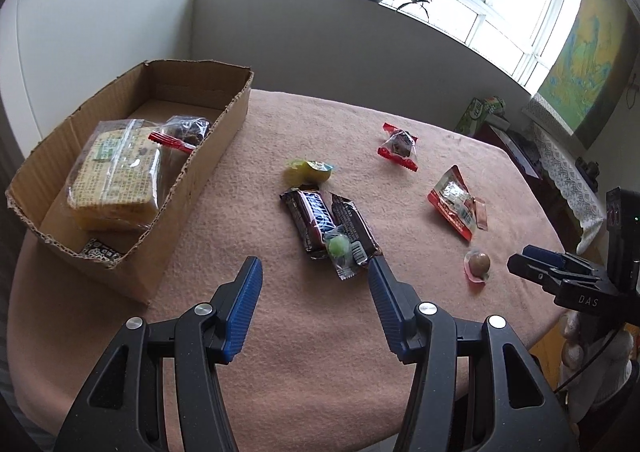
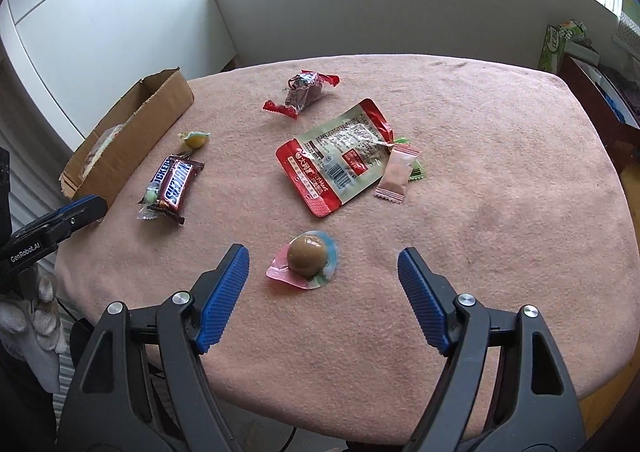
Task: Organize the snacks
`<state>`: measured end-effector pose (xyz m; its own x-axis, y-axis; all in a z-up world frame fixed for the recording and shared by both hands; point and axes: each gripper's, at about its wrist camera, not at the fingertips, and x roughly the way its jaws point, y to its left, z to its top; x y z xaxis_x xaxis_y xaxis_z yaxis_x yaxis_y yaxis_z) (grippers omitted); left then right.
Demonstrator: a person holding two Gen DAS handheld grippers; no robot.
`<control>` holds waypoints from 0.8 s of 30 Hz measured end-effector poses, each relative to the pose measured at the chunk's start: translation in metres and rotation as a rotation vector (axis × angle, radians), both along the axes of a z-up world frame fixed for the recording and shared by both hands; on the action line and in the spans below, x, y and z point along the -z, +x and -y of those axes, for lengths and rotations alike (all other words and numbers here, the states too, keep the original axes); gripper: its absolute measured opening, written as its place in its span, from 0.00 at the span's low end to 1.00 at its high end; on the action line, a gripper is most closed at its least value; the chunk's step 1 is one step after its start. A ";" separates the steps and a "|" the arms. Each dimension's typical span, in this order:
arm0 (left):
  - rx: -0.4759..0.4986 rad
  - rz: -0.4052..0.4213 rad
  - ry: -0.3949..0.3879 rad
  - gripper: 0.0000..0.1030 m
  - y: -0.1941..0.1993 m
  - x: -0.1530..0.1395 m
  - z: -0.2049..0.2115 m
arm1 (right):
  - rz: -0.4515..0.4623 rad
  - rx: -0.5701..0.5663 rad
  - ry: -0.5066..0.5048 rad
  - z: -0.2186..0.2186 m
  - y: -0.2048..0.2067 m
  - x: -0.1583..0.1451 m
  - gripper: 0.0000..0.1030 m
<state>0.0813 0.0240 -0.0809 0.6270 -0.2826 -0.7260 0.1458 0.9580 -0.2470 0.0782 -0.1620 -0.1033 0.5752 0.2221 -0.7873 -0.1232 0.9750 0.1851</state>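
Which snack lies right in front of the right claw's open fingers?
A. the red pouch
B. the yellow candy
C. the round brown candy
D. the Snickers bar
C: the round brown candy sits on the cloth just ahead of the open right claw, nearer than any other snack.

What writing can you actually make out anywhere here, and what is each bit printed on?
"SNICKERS": the chocolate bar wrapper.
"GenRobot.AI": side of the left gripper.
"DAS": body of the right gripper.
"Mart": end of the brand line on the red-and-white snack pouch; its other print is too small to read.
Wafer pack in the cardboard box: print blurred.
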 end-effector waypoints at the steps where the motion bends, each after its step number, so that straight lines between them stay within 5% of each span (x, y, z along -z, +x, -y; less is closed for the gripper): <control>1: 0.007 0.001 0.003 0.53 0.002 -0.001 0.002 | -0.002 -0.001 0.001 0.000 0.001 0.001 0.77; 24: 0.229 -0.041 0.112 0.46 0.042 0.021 0.071 | -0.023 -0.002 0.058 0.009 0.006 0.008 0.77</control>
<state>0.1237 -0.0471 -0.1019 0.5256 -0.3304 -0.7840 0.3538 0.9229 -0.1517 0.0845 -0.1709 -0.1111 0.5567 0.2690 -0.7859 -0.1203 0.9623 0.2441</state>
